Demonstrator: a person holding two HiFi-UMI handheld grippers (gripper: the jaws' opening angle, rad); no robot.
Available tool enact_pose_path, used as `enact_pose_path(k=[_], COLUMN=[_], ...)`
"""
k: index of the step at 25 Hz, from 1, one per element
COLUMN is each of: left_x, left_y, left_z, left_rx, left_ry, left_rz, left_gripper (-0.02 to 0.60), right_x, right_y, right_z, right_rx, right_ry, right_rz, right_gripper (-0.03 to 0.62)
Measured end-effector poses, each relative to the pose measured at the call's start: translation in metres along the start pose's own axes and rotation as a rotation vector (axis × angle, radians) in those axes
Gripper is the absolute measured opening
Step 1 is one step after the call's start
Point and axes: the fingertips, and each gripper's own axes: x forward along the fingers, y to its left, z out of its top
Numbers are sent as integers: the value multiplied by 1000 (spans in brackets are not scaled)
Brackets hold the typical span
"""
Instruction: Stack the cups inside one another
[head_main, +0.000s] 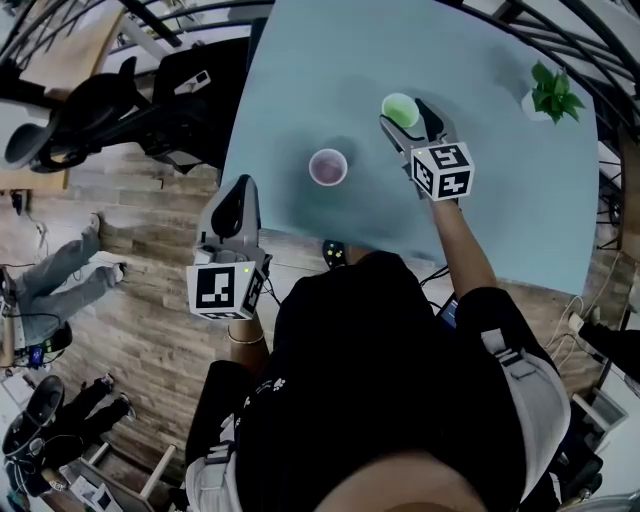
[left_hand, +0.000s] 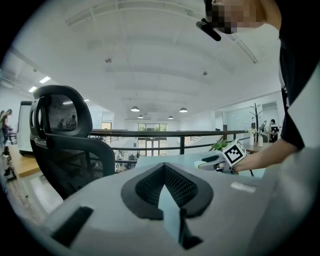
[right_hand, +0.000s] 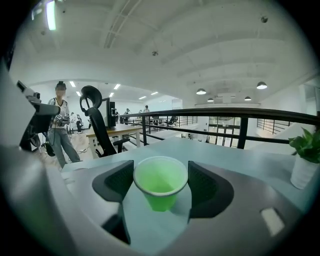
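Down at the bottom of the head view sits the person's dark-shirted torso, with both forearms reaching up the frame. Just above it, at lower left of centre, the left gripper hangs over the near edge of the pale blue table. Its own view shows the two black pads meeting at their tips with nothing held between them, so it is closed and empty. Only a sliver of table colour shows in the gap behind the tips.

Next up the frame, near the middle, a pink cup stands upright on the table with its mouth up. It is apart from both grippers.

Further up and to the right, the right gripper is spread wide around a green cup. In the right gripper view the green cup stands upright in the middle of the frame, directly between the two dark pads. Each pad sits right beside the rim. The rim looks round and unsqueezed, and whether the pads actually press on it cannot be told. The two cups are well apart, neither inside the other.

At the upper right of the head view a small potted plant stands near the far corner of the table. Off the table, at upper left, is a black office chair on a wooden floor.
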Motion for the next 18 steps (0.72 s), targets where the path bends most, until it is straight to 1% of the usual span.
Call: enact_pose_path(k=[12, 18], left_x=[-17, -33], left_y=[-2, -1], left_z=[-2, -4], left_rx=[-19, -24], left_ry=[-23, -38], left_rz=[-3, 11], left_gripper=[-8, -8], right_x=[-20, -30], right_y=[51, 86], right_z=[20, 33], right_rx=[1, 1], right_ry=[-51, -85], right_rz=[89, 156], right_gripper=[337, 337])
